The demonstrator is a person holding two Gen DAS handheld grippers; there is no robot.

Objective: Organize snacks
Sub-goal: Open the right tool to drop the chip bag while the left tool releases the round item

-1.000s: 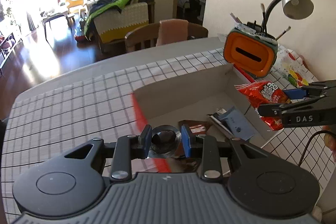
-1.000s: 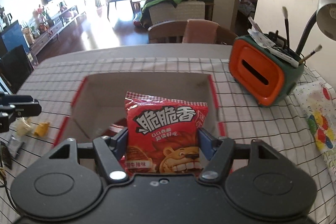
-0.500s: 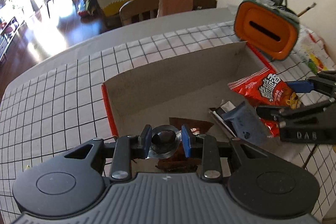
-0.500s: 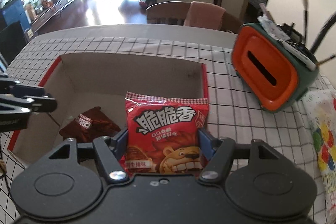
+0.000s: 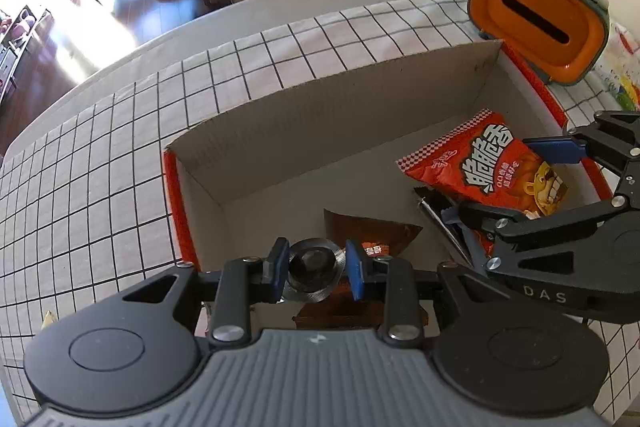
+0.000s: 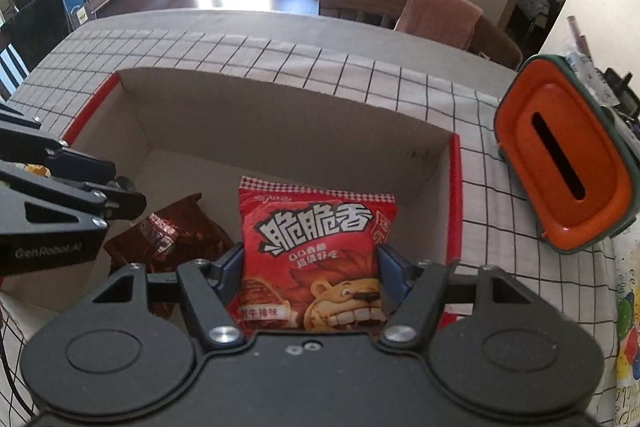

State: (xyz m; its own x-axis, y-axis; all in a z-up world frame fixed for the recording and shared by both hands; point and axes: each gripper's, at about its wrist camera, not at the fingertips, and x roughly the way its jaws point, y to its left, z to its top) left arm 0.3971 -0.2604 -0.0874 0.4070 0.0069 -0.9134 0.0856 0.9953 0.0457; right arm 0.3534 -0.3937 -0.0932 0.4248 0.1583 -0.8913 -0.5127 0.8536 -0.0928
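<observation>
While my left fingers [image 5: 313, 269] pinch a small round foil-wrapped snack [image 5: 312, 267] and my right fingers [image 6: 312, 277] clamp a red chip bag [image 6: 316, 251], both hang over the cardboard box [image 5: 340, 115] on the checked tabletop [image 5: 100, 167]. Letting go unevenly could bury the brown packet [image 6: 172, 231] below. A blue packet under my right hand is mostly hidden.

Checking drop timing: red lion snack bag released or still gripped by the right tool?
Gripped. The red lion bag sits pinched between the right tool pads, over the cardboard box.
</observation>
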